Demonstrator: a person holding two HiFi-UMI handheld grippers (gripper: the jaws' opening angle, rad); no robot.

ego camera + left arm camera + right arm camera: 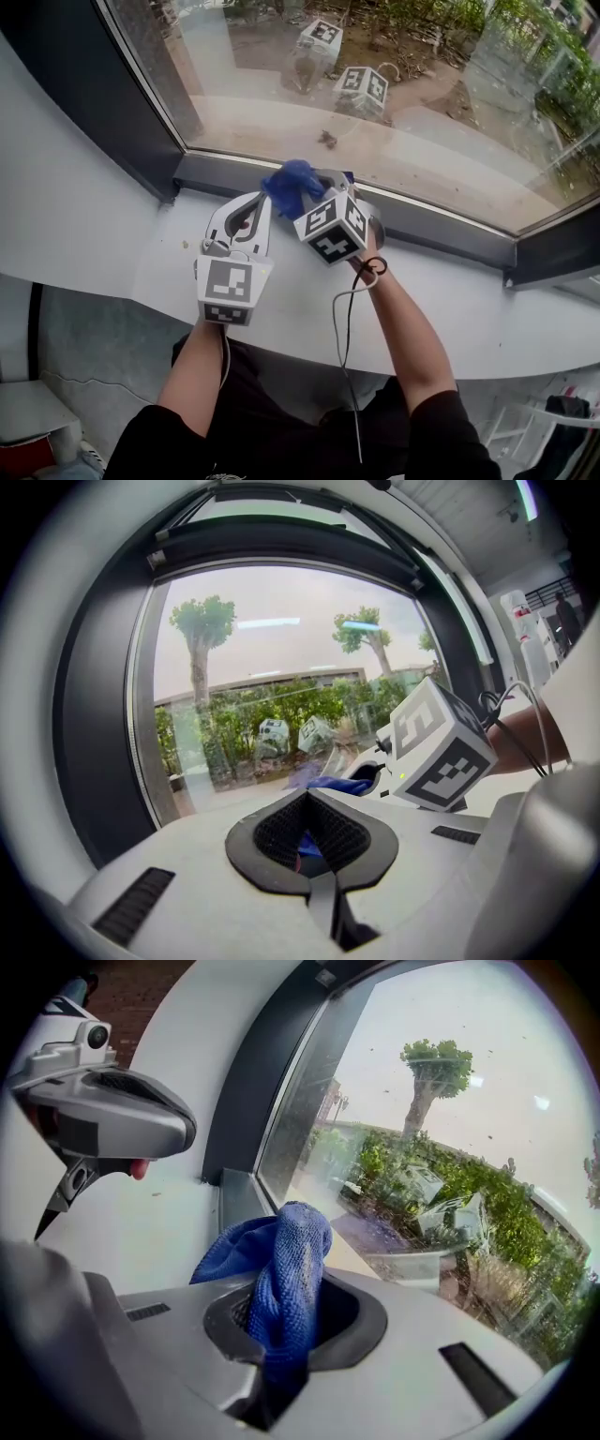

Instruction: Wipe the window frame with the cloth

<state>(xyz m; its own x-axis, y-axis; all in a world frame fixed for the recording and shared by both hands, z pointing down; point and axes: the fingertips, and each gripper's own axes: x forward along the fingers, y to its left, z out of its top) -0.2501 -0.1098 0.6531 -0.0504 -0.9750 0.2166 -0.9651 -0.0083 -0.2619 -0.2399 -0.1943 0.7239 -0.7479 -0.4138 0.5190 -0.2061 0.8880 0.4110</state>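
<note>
The right gripper (281,1330) pinches the cloth (286,1265): a blue bunch stands up out of its jaws, with a loose fold hanging to the left. The left gripper (314,855) has its jaws pressed together on nothing and sits just beside the cloth, apart from it, over the sill (450,309).

The window frame (441,230) is the dark strip along the far edge of the sill, under the glass. Its long axis runs from the left corner toward the right corner. The cloth points forward at the glass, across that axis, and lies over the strip near its left end. Contact cannot be confirmed.

Judgement: the right gripper is the working one – the stroke should follow the strip rightward, where most of its length lies.
</note>
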